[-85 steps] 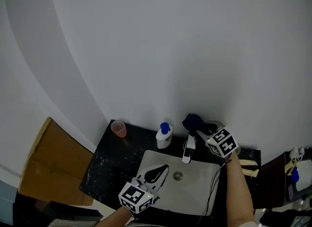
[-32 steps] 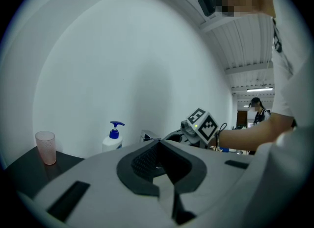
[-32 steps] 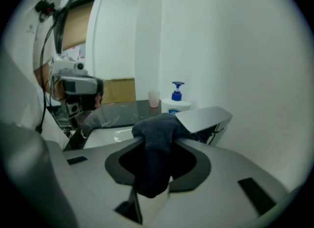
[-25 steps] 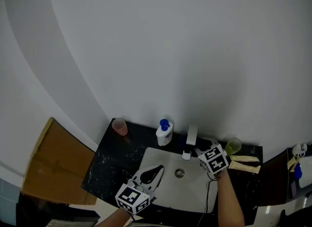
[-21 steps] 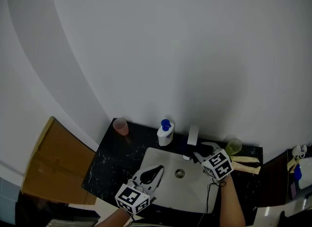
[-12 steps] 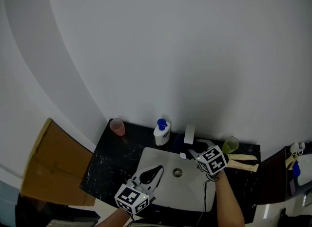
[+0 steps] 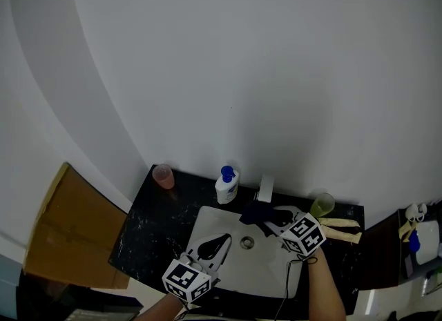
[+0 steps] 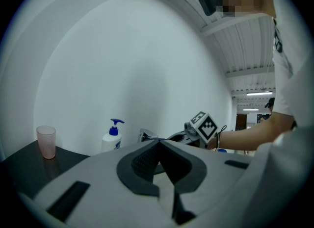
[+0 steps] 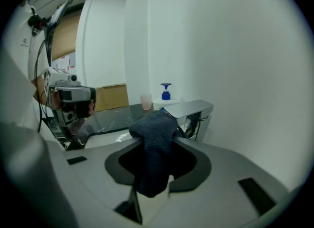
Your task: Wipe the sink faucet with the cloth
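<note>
The chrome faucet [image 7: 266,187] stands at the back rim of the white sink [image 7: 207,224]. My right gripper [image 7: 266,219] is shut on a dark blue cloth [image 7: 255,212], which bunches out of the jaws at the front end of the spout. In the right gripper view the cloth [image 9: 154,141] hangs between the jaws, with the flat spout [image 9: 189,108] just beyond it to the right; whether they touch I cannot tell. My left gripper [image 7: 215,246] hovers over the sink's near left part, shut on nothing. Its closed pads [image 8: 147,157] point towards the faucet [image 8: 146,135].
On the black counter [image 7: 148,223] stand a pink cup [image 7: 164,175], a white soap bottle with a blue pump [image 7: 226,185] and a green cup [image 7: 321,205]. A cardboard box [image 7: 65,233] sits to the left of the counter. A white wall rises behind.
My right gripper has carried the cloth leftward from the faucet's right side to the front of the spout. The left gripper has stayed in place.
</note>
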Demonstrator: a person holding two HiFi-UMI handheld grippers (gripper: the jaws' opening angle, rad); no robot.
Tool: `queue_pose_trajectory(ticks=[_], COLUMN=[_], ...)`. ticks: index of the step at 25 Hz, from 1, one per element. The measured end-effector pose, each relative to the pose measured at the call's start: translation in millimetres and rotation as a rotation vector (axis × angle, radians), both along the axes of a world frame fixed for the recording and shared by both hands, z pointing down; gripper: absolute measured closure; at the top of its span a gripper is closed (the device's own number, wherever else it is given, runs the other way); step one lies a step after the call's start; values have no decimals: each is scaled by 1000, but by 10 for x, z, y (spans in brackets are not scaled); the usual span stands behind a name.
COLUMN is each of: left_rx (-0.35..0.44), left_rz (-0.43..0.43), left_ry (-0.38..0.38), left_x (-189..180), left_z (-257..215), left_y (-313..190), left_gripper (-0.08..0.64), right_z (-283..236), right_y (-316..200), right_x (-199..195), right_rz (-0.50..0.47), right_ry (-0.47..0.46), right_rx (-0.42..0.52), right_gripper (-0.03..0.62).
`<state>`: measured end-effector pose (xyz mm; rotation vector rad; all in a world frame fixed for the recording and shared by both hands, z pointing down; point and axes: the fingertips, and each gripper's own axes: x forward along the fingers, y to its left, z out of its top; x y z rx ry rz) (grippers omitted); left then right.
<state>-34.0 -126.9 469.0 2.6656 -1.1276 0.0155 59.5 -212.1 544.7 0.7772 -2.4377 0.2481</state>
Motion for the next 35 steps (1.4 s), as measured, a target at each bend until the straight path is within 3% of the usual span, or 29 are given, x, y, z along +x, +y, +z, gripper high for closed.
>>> queue_pose_trajectory(ticks=[3, 6, 8, 12, 14, 16, 21, 26, 32, 35], left_rx=[2, 5, 8, 6, 7, 8, 10, 10, 6, 7], left_rz=[5, 3, -3, -5, -6, -4, -13, -23, -29, -25], left_ry=[0, -2, -1, -4, -6, -6, -13, -16, -24, -25], left_x=[28, 8, -23, -50, -38, -14, -43, -119, -141, -131], left_z=[-16, -34, -42, -34, -36, -52, -72, -63, -58, -58], left_y=[28, 43, 43, 44, 48, 61, 47, 46, 30, 32], left_gripper=[560, 559, 560, 559, 559, 560, 560, 560, 560, 560], right_z=[38, 51, -4, -71, -20, 27, 31, -4, 41, -155], right_y=[-307, -505, -378, 79, 79, -68, -605, -360, -670, -454], right_x=[138, 399, 394, 120, 32, 20, 364, 348, 400, 250], right_rz=[143, 281, 236, -2, -35, 5, 260, 177, 273, 142], right_ry=[-50, -38, -47, -63, -37, -46, -60, -98, -24, -67], right_rx=[-10, 11, 14, -13, -12, -21, 28, -7, 28, 132], right_gripper=[471, 471, 471, 471, 471, 471, 471, 471, 471, 471])
